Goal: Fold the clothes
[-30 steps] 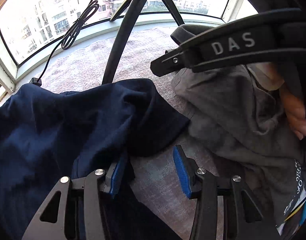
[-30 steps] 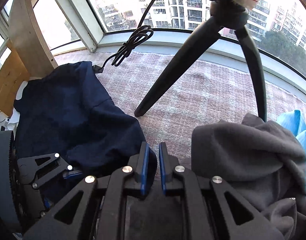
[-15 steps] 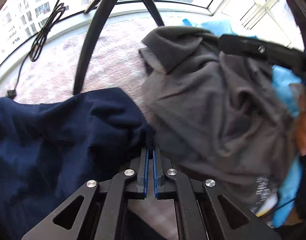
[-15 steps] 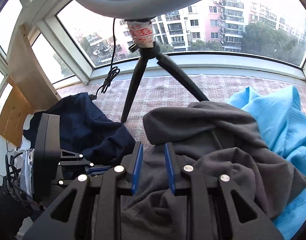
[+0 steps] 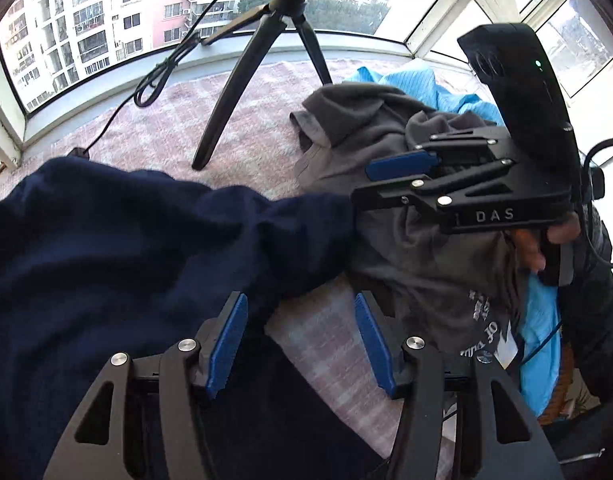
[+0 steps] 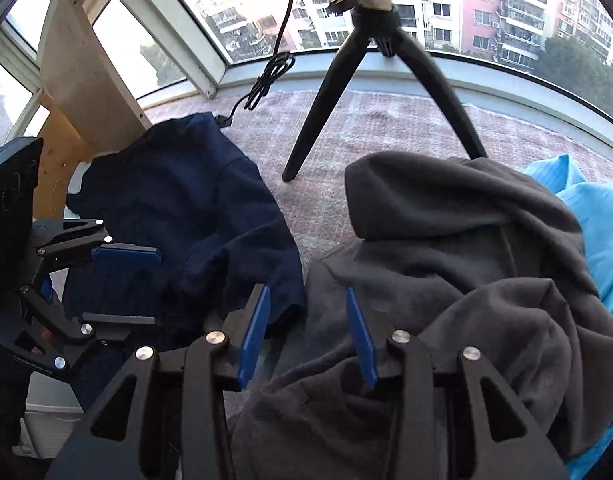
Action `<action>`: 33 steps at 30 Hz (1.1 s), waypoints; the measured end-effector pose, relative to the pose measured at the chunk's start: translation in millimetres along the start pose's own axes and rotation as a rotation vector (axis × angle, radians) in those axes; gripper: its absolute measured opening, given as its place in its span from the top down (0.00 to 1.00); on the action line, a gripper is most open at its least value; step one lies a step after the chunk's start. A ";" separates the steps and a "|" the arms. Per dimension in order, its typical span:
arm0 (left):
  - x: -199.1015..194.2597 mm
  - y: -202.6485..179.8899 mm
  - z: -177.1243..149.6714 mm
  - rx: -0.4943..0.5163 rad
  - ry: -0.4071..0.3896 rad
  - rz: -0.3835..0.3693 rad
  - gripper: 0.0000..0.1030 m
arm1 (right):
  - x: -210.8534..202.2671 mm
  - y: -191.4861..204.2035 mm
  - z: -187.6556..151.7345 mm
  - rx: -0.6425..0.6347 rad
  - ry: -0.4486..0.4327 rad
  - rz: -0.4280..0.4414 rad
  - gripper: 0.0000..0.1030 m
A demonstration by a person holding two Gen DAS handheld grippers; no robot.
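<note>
A navy garment lies crumpled on the left of the pinkish checked cloth surface; it also shows in the right wrist view. A grey garment is heaped to its right, also in the right wrist view. My left gripper is open and empty, its left pad over the navy garment's edge. My right gripper is open and empty above the seam where the navy and grey garments meet; it shows from the side in the left wrist view.
A black tripod stands on the surface behind the clothes, with a coiled black cable by the window ledge. A light blue garment lies behind the grey one. A wooden panel stands at the left.
My left gripper was shut half a second ago and is now open, drawn back from the navy garment. My right gripper has opened wider over the grey garment.
</note>
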State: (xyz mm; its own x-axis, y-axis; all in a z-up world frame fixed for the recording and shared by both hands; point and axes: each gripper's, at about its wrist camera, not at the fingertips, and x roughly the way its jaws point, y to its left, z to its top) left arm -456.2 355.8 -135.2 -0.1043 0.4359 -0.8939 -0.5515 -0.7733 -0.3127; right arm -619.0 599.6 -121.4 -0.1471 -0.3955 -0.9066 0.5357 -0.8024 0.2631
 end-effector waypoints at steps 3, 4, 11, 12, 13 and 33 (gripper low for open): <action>1.1 10.9 -33.5 -0.037 0.007 0.023 0.49 | 23.6 22.4 -2.3 -0.140 0.057 -0.104 0.54; -0.2 13.5 -45.6 -0.058 0.011 0.016 0.49 | 29.9 28.5 -3.2 -0.176 0.071 -0.131 0.51; 4.3 26.8 -80.2 -0.132 0.022 0.013 0.49 | 28.9 46.9 13.1 -0.254 -0.005 -0.227 0.96; 3.5 28.3 -82.9 -0.134 0.018 0.016 0.49 | 18.4 48.4 17.5 -0.242 -0.064 -0.239 0.96; 4.8 29.6 -84.2 -0.139 0.017 0.019 0.49 | 8.0 49.9 21.8 -0.230 -0.123 -0.251 0.96; 24.4 -28.2 -6.8 0.071 -0.085 0.063 0.49 | -21.8 5.8 -1.0 0.136 -0.155 -0.010 0.55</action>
State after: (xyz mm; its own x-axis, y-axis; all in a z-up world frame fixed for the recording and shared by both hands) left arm -437.5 385.1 -150.4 -0.2087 0.4268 -0.8799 -0.5982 -0.7675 -0.2304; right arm -611.9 604.1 -100.4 -0.2842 -0.4427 -0.8505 0.4174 -0.8557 0.3059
